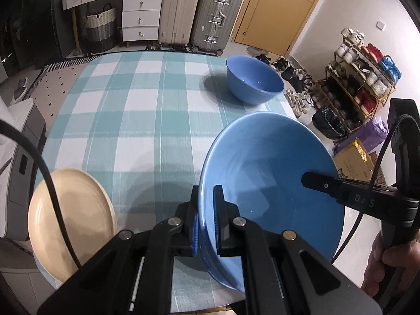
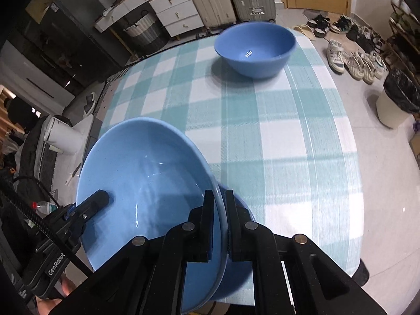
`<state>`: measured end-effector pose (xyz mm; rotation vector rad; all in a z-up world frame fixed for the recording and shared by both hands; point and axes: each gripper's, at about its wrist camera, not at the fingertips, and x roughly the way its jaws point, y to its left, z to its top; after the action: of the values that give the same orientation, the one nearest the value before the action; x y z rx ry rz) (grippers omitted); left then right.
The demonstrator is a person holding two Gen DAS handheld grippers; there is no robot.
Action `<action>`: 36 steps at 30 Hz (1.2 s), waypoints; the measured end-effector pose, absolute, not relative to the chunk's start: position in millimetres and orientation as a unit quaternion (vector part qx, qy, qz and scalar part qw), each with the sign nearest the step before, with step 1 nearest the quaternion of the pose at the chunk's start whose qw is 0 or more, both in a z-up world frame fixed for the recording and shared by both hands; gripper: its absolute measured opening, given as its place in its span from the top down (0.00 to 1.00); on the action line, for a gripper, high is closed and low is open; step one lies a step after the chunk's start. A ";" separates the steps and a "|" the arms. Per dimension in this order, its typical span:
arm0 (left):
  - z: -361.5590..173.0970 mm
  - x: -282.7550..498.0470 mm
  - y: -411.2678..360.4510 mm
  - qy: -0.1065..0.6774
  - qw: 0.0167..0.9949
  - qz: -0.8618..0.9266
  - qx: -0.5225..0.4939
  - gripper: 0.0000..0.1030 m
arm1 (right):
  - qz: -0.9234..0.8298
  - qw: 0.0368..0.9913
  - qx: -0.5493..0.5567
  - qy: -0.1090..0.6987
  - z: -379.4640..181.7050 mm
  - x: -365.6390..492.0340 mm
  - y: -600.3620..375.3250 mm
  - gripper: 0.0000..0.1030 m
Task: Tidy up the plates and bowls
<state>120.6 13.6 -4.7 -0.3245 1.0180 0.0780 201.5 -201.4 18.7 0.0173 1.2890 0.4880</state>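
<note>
Both grippers hold one large blue bowl point(image 1: 273, 173) by opposite rims, lifted above the checked tablecloth. My left gripper point(image 1: 207, 204) is shut on its left rim. My right gripper point(image 2: 219, 212) is shut on its right rim; the bowl also shows in the right wrist view point(image 2: 147, 173). Each gripper appears in the other's view, the right one point(image 1: 341, 186) and the left one point(image 2: 86, 207). A second, deeper blue bowl point(image 1: 253, 80) stands upright at the table's far right, also in the right wrist view point(image 2: 256, 48). A cream plate point(image 1: 71, 223) lies at the near left.
The table with a teal and white checked cloth point(image 1: 147, 110) ends close on the right. Beyond it are suitcases point(image 1: 199, 13), a drawer unit point(image 1: 140, 18), a shoe rack point(image 1: 359, 78), shoes on the floor point(image 2: 354, 60) and a bin point(image 2: 396, 99).
</note>
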 end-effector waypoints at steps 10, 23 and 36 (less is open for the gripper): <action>-20.8 107.5 -1.8 0.482 0.866 0.066 -0.116 0.95 | 0.221 0.787 -0.038 0.575 -5.0 181.6 -200.3 0.90; -48.1 112.4 -14.2 0.491 0.864 0.077 -0.079 0.93 | 0.215 0.794 -0.077 0.563 -30.3 178.6 -205.2 0.89; -55.3 109.9 -13.7 0.494 0.864 0.069 -0.074 0.91 | 0.222 0.801 -0.128 0.542 -28.9 162.6 -198.1 0.89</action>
<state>109.9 -13.7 -55.3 -0.1541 1.0353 0.1454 162.6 -198.1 -28.9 -0.2736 1.1618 0.4763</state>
